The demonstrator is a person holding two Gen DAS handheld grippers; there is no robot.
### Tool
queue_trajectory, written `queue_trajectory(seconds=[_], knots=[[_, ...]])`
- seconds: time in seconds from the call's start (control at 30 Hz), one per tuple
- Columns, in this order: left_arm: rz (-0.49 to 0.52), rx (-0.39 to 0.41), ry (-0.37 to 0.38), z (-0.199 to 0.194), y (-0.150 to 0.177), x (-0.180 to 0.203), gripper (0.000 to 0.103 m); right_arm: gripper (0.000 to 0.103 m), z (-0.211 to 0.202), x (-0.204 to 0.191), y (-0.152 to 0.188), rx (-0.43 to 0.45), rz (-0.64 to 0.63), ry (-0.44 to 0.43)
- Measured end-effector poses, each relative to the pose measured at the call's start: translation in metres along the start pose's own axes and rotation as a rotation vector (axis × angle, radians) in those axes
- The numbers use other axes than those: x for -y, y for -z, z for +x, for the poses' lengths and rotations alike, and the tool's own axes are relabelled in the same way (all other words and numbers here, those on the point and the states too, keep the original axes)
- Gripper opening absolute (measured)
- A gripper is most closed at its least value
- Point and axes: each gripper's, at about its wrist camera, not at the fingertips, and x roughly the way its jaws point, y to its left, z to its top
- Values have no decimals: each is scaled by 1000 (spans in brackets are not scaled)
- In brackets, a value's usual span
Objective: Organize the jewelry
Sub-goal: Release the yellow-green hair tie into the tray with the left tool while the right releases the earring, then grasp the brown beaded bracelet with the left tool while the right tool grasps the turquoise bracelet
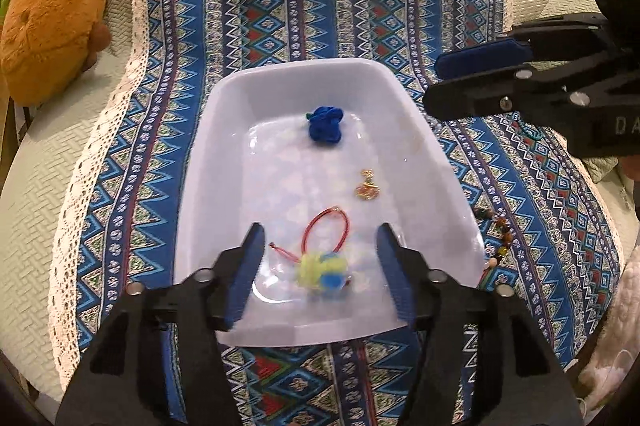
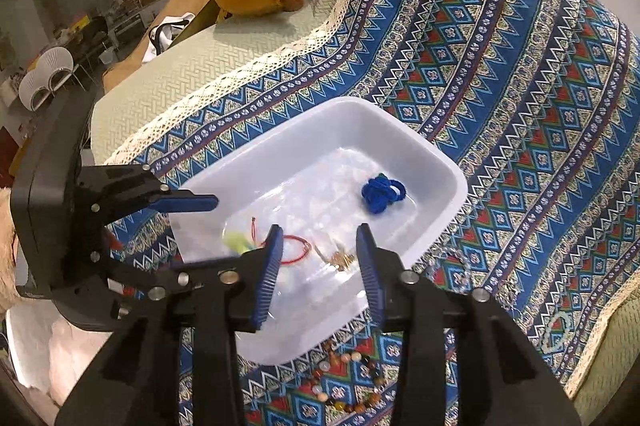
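A white plastic tray (image 1: 224, 129) sits on the patterned cloth. In it lie a blue knotted hair tie (image 1: 325, 124), a small gold piece (image 1: 366, 186), and a red cord with a yellow-green and blue pompom (image 1: 322, 268). My left gripper (image 1: 320, 250) is open and empty, just above the pompom. My right gripper (image 2: 320, 258) is open and empty over the tray's near end, above the gold piece (image 2: 340, 260). A beaded bracelet (image 2: 352, 382) lies on the cloth beside the tray. The tray (image 2: 444, 161), hair tie (image 2: 382, 194) and left gripper (image 2: 192, 203) also show in the right wrist view.
A brown plush toy (image 1: 56, 5) with a green ribbon lies at the cloth's far left corner. A pale clear-bead piece (image 2: 558, 332) and a thin chain (image 2: 456, 258) lie on the cloth right of the tray. The right gripper (image 1: 480, 81) hangs past the tray's right rim.
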Motion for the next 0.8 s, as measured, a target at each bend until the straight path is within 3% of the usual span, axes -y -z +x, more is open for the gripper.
queue_trajectory(seconds=[0.2,0.33,0.47,0.6,0.73,0.8], knots=[[7,12,17,-4,-4,10,66,39,-15,11,5,28,23,5],[88,45,77,-13,-3,48,68,39,-38,36,27,47,59,53],[189,60,183,-11,5,102,72,43,-56,85,71,11,134,143],[230,42,269,7,17,148,79,43,-68,137,122,-27,221,230],[250,14,273,38,28,178,86,43,-70,167,165,-80,202,328],[260,13,237,51,31,186,90,43,-65,177,186,-121,179,371]])
